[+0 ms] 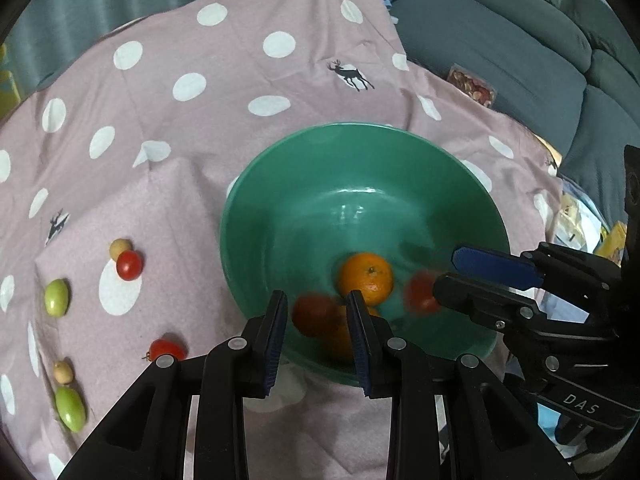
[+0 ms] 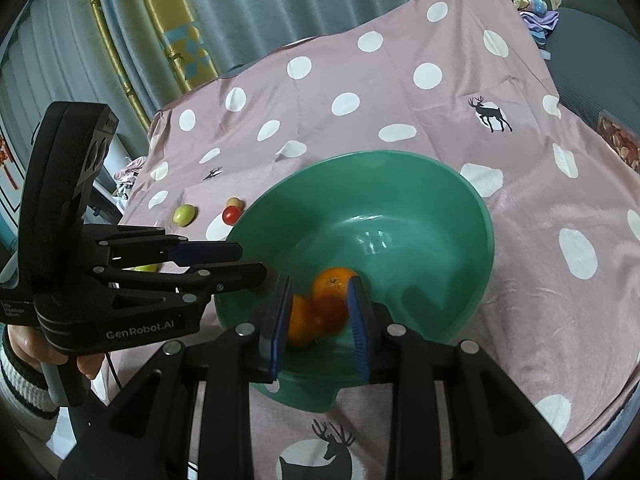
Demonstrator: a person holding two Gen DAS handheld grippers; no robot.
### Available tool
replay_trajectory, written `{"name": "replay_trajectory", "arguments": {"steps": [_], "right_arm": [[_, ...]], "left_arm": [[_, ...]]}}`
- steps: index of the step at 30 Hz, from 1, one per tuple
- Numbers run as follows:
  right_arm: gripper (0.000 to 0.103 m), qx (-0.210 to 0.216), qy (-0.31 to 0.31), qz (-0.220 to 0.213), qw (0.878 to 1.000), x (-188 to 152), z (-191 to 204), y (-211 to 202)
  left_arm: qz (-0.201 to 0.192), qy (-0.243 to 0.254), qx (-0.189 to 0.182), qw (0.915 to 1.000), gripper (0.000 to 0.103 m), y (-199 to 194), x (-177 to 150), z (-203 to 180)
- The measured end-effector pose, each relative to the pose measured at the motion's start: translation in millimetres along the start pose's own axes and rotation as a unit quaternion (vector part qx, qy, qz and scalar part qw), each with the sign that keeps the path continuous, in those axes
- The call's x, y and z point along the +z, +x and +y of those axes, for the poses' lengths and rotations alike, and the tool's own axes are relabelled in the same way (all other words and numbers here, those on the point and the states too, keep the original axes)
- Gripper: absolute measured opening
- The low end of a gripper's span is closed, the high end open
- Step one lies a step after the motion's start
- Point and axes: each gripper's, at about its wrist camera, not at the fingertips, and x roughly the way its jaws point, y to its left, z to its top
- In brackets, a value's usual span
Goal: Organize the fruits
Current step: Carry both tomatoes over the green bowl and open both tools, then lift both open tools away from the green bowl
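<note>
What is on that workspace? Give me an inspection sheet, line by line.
Surface: pink dotted cloth, wrinkled.
Job's things: green bowl holds an orange and blurred red fruit; tomatoes, green fruits and beige balls lie on the cloth.
Clutter: packet by the sofa.
Grippers: left gripper and right gripper shut, over the bowl.
Cables: thin cable below the left gripper.
Surroundings: grey sofa, curtain.

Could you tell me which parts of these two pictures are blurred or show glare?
Left wrist view: two reddish fruits low in the green bowl are smeared, the orange sharper; glare streaks the bowl's inside. Right wrist view: the oranges look soft, with similar glare. Both views bend strongly at the edges.
</note>
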Motion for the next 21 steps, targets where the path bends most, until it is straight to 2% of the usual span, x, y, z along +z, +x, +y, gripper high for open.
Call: {"name": "replay_trajectory", "arguments": {"steps": [9,11,13,21], "right_arm": [[0.030,-0.003,-0.002,-0.004,1.000,1,2,-4],[0.030,-0.004,-0.003,-0.005,1.000,1,3,-5],[0.031,-0.004,-0.003,-0.006,1.000,2,4,-6],[0.045,-0.002,-0.005,-0.013,1.000,4,12,-13]], "left_arm": [[-0.012,-0.001,0.016,0.9998,0.031,-10,-2,1],[-0.013,-0.005,0.022,0.9997,0.036,-13,-3,4],[-0.015,-0.014,0.028,0.9994,0.049,-16,-6,8],[-0.023,-0.044,0.044,0.9978,0.058,-30,-21,26]]}}
